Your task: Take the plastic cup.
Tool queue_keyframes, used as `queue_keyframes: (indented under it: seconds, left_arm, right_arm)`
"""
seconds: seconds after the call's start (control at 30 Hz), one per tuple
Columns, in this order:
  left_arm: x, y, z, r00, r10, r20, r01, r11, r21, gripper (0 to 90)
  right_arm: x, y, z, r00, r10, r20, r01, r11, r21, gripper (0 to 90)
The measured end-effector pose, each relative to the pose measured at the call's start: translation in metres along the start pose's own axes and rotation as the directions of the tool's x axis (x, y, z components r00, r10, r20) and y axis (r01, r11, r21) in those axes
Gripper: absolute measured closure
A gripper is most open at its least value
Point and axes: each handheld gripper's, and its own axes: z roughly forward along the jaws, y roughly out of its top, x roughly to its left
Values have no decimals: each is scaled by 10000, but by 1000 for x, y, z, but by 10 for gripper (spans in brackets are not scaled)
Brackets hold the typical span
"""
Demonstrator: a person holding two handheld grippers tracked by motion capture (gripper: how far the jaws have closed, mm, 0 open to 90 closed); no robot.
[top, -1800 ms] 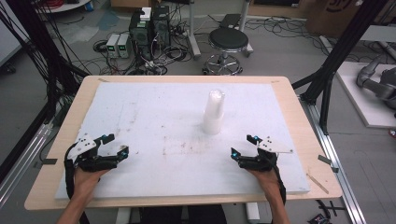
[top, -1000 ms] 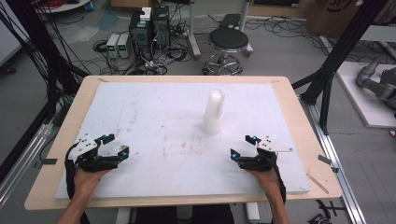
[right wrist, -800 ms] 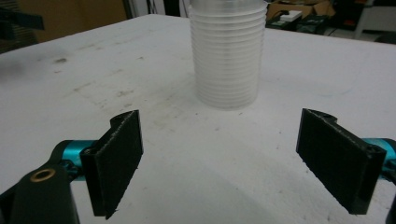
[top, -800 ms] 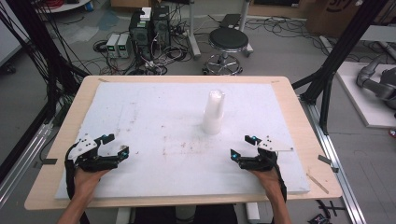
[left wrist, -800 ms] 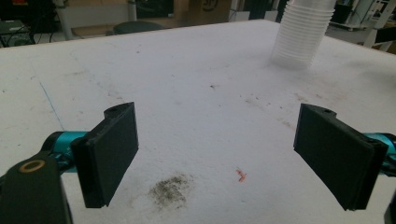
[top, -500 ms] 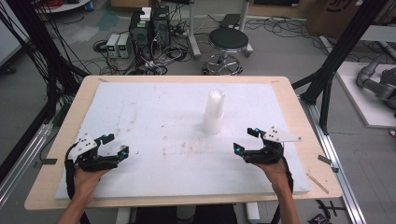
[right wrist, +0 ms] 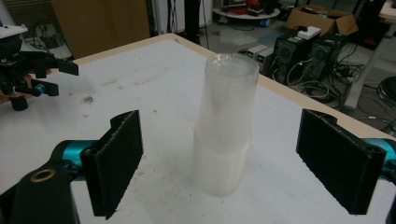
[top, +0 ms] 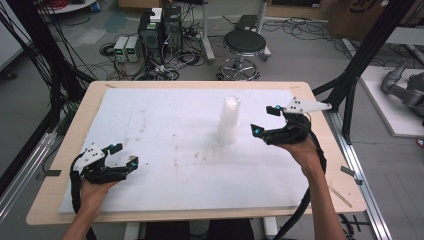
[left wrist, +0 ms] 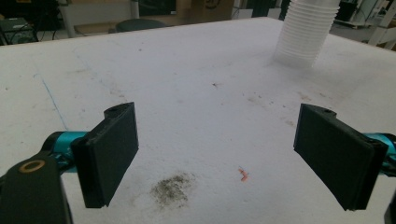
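The upright cup stack (right wrist: 226,126) stands just ahead of the wide-open, empty right claw (right wrist: 229,163), centred between its jaws.

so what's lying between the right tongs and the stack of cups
Nothing: in the high view, bare white table cover lies between the right tongs and the stack of cups; the right gripper view shows the stack ahead of its open jaws.

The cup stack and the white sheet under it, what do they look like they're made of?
The cup stack looks like thin translucent plastic, cloudy with a slight sheen; nested rims show through the wall. The white sheet looks like matte foam or soft board, hard to say which: dull, scuffed and stained, lying on a light wooden tabletop.
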Motion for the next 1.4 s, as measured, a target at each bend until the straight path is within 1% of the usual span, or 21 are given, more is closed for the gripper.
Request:
queue_keyframes:
  seconds: [0.1,0.23,0.3,0.47,0.53,0.57,0.77,0.83,0.87,0.9,0.97,1.0,1.03,1.07,1.1,1.13,1.17,1.2,1.23,1.33,1.4]
  left_arm:
    - [0,0,0,10000,-61,-15,61,10000,-1,138]
    - [1,0,2,10000,-83,36,83,9999,121,138]
    - [1,0,1,9999,-102,70,101,9999,111,138]
    - [2,0,1,9998,-190,58,190,9998,99,138]
    - [1,0,1,9999,-154,51,154,9998,112,138]
    - [1,0,2,9999,-136,51,135,9998,117,138]
    - [1,1,2,9999,-105,77,104,9998,159,138]
    - [1,1,2,9999,-137,63,136,9998,148,138]
    - [1,1,2,9999,-131,61,130,9998,155,138]
    - [1,1,2,9999,-149,62,148,9998,144,138]
    - [1,1,2,9998,-168,60,167,9998,124,138]
    - [1,1,2,9999,-164,52,163,9998,128,138]
    - [1,0,2,9998,-163,59,162,9998,120,138]
    - [1,1,1,9999,-160,58,159,9998,140,138]
    - [1,1,2,9998,-165,55,164,9998,140,138]
    - [1,1,2,9999,-155,48,154,9998,148,138]
    - [1,1,2,9998,-170,50,169,9998,140,138]
    - [1,1,2,9999,-164,50,163,9998,147,138]
    - [1,1,2,9999,-143,50,142,9998,157,138]
    - [1,1,2,9999,-149,45,149,9998,150,138]
    - [1,1,2,9998,-175,49,174,9998,139,138]
  right_arm:
    - [-7,20,9,9997,-174,-177,180,9993,331,147]
    - [-13,37,23,9988,-310,-390,344,9955,883,148]
    - [-16,43,29,9978,-445,-483,497,9924,1124,147]
    - [-22,56,41,9967,-453,-680,565,9832,1735,148]
    - [-25,60,47,9956,-539,-768,673,9805,1846,147]
    - [-25,61,50,9955,-467,-828,619,9795,1916,148]
    - [-30,65,69,9947,-544,-871,734,9698,2325,148]
    - [-30,65,77,9941,-515,-953,741,9649,2521,148]
    - [-30,63,84,9935,-547,-1002,798,9602,2675,148]
    - [-30,63,84,9935,-547,-1002,798,9602,2675,148]
    - [-31,61,92,9942,-509,-942,770,9513,2985,148]
    - [-31,59,99,9943,-520,-934,791,9456,3156,148]
    - [-31,59,99,9943,-520,-934,791,9456,3156,148]
    - [-31,58,104,9939,-567,-949,848,9420,3247,148]
    - [-31,58,104,9939,-567,-949,848,9420,3247,148]
    - [-30,58,106,9941,-497,-966,790,9410,3289,148]
    - [-30,57,108,9936,-532,-997,838,9387,3345,148]
    - [-29,56,112,9933,-576,-1002,894,9325,3499,148]
    - [-29,56,112,9933,-576,-1002,894,9325,3499,148]
    - [-28,53,118,9943,-533,-918,837,9259,3685,148]
    - [-28,53,120,9947,-533,-880,825,9240,3734,148]
